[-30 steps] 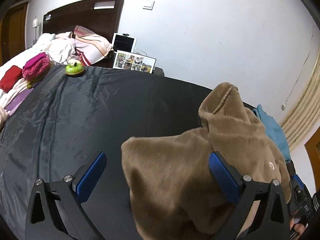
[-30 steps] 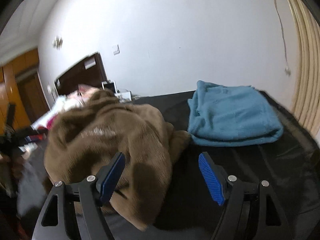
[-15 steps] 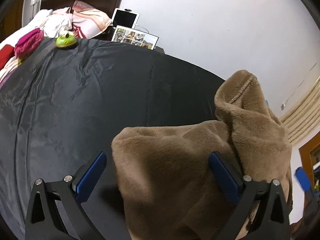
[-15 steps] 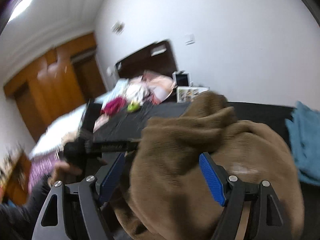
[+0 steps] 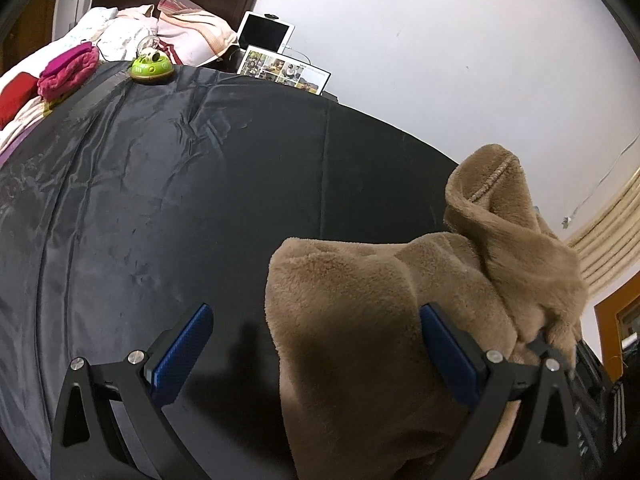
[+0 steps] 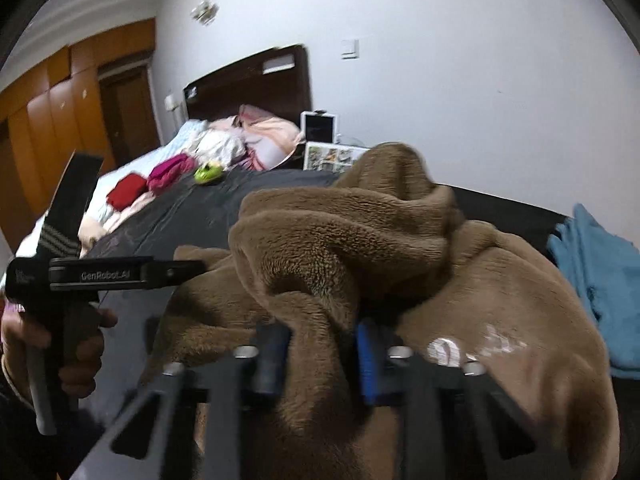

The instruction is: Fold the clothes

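The right claw (image 6: pixel 320 354) is closing on a bunched ridge of the brown fleece garment (image 6: pixel 400 240) — the left claw (image 5: pixel 316 344) is gaping wide, empty, at its edge; next, probably spreading it flat on the bed (image 5: pixel 160 200).

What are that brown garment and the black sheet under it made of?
The brown garment looks like thick fleece or plush: a fuzzy, matte nap with soft, rounded folds. The black sheet looks like a thin, smooth woven or coated fabric, possibly satin or nylon: it has a faint sheen and fine, sharp wrinkles.
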Motion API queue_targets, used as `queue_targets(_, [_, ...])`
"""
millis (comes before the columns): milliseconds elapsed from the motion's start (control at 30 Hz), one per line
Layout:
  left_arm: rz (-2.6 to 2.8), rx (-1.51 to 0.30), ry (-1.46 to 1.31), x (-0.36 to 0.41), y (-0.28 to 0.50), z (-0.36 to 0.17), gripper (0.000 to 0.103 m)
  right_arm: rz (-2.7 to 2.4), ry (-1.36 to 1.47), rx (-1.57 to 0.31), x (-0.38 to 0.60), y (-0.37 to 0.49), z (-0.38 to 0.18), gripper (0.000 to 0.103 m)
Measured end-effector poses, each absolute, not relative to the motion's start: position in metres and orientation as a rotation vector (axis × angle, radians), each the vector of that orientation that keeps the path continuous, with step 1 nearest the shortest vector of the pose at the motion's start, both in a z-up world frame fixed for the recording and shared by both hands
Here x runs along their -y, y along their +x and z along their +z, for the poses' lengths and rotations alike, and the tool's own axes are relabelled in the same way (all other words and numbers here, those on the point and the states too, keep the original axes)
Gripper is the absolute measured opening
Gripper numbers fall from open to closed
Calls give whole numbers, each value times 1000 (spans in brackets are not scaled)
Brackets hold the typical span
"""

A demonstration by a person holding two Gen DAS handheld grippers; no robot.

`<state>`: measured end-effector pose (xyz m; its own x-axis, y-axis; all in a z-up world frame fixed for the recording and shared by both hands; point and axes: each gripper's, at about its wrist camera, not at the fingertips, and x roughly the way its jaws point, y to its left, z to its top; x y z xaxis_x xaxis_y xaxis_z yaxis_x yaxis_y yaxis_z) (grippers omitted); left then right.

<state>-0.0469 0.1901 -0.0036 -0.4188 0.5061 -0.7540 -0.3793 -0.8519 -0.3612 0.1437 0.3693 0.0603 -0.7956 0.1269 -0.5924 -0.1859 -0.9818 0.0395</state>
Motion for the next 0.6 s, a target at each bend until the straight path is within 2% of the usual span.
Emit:
queue_targets(100, [2284, 177, -1254, -192, -43, 3, 103, 2767, -807, -144, -384, 170, 69, 11])
queue_targets(200, [2286, 176, -1230, -198, -40, 11, 103, 2706, -703, -154, -404, 202, 80, 11])
queue_targets(400, [2238, 144, -1173, -229, -31, 31, 103, 2619, -692, -280, -441, 253, 74, 11])
queue_targets(600, [2139, 148, -1144, -257, -20, 41, 103, 2569, -709, -310, -449, 295, 55, 11])
